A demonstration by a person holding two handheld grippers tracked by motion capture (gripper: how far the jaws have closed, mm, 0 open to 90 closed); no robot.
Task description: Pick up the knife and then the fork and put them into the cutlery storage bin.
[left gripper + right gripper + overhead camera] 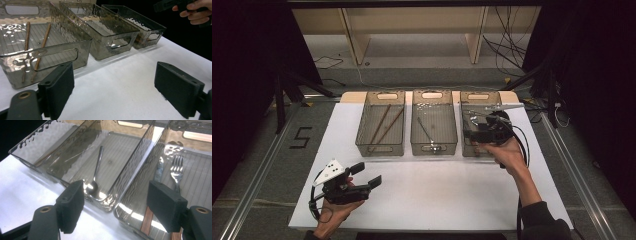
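Three bins side by side on the table (pixel 422 195) — chopsticks (pixel 382 127) in the left, spoon (pixel 96 171) middle, fork (pixel 177 170) and knife (pixel 158 171) right.

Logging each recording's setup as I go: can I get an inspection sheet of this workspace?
Surface: white table, bare in front.
Job's things: left bin holds two chopsticks; middle bin a spoon; right bin a fork and a knife.
Clutter: nothing seen.
Grippers: left tongs open, empty, above the table; right tongs open, empty, over the right bin.
Cables: one trails from each gripper; more on the floor behind.
Surroundings: wooden shelving, dark curtains.
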